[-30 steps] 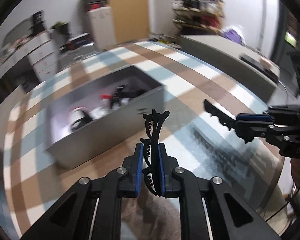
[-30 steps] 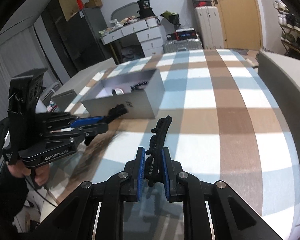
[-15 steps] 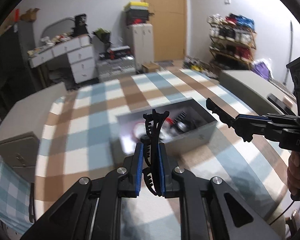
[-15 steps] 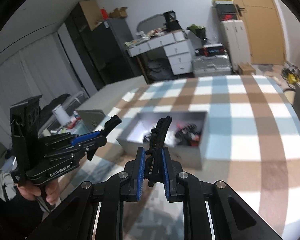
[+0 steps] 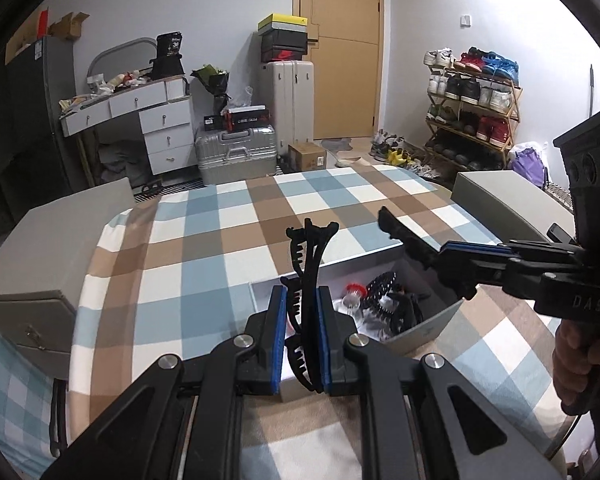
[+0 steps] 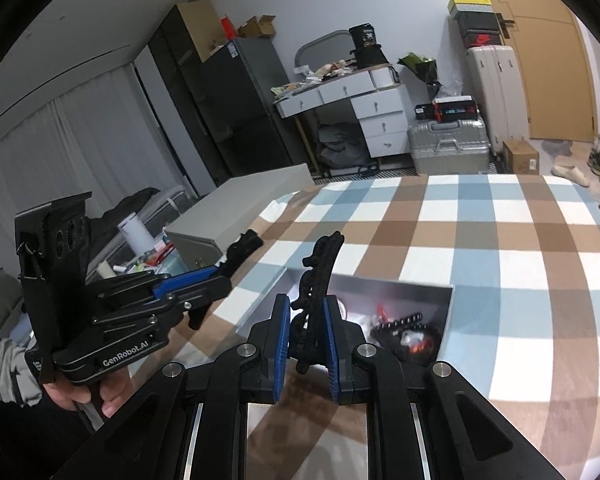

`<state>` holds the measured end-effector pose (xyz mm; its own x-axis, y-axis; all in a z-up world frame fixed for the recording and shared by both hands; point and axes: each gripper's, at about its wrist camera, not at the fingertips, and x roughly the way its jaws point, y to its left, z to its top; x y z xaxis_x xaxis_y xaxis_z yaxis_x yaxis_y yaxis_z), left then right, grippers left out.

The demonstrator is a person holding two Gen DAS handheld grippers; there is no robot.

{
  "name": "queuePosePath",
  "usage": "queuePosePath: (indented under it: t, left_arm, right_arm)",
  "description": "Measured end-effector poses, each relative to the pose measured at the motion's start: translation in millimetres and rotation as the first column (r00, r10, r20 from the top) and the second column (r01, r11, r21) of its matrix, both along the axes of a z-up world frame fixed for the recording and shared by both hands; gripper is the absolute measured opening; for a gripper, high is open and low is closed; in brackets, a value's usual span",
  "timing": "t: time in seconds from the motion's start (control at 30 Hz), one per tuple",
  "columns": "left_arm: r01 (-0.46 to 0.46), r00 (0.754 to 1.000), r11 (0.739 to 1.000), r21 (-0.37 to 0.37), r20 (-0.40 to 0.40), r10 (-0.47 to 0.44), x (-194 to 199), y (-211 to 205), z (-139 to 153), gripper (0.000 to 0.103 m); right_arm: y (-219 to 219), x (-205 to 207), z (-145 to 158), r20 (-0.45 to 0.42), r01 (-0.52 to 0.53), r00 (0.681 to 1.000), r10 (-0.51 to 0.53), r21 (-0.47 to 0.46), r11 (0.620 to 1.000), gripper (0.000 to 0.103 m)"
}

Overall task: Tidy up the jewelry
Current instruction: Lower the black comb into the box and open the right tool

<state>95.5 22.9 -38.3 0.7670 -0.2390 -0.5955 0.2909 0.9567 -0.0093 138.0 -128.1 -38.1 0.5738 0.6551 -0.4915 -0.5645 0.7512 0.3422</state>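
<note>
A: Hair clip (image 5: 306,280), black and toothed, sits upright between the left gripper (image 5: 301,334) fingers, which pinch it from both sides. A second hair clip (image 6: 315,292), also black, is pinched the same way by the right gripper (image 6: 307,340).

B: Where are they over the surface?

A: Both hang above the grey box (image 5: 432,326), which rests on the checked cloth (image 5: 204,248) of blue, brown and white squares. In the left wrist view the box lies from 12 to 3 o'clock of the fingers; in the right wrist view it lies at 12 to 2 o'clock.

B: What is in the box?

A: A dark beaded piece (image 6: 400,320), something red (image 5: 355,289) and some white bits; the rest is too blurred to name.

B: Can each gripper see the other?

A: Yes. The right one enters the left view at 3 o'clock, held by a hand (image 5: 580,356). The left one shows at 9 o'clock in the right view, gripped by a hand (image 6: 80,394) with a grey cuff.
</note>
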Motion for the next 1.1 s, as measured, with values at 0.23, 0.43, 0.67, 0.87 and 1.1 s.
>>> queuePosePath:
  t: [0.23,0.43,0.67,0.87,1.1]
  left_arm:
    - [0.029,1.0,1.0,-0.012,-0.012,-0.029,10,-10,-1,0.009]
    - [0.033,0.998,0.999,-0.038,-0.056,-0.036,23,-15,-10,0.009]
    - [0.053,0.994,0.997,-0.057,-0.094,-0.058,28,-12,-18,0.009]
    - [0.088,0.987,0.993,-0.079,-0.125,-0.098,33,-13,-23,0.009]
    - [0.075,0.985,0.996,-0.055,-0.155,-0.083,36,-17,-26,0.015]
  right_arm:
    - [8,14,-4,-0.001,-0.022,1.0,0.022,-0.016,1.0,0.016]
    - [11,24,-17,-0.012,-0.012,1.0,0.012,-0.035,0.999,0.016]
    - [10,31,-26,-0.021,-0.008,1.0,0.007,-0.051,0.999,0.016]
    - [12,39,-37,-0.05,-0.01,0.999,0.007,-0.054,0.998,0.016]
    - [15,38,-39,-0.033,-0.01,0.999,0.007,-0.079,0.997,0.019]
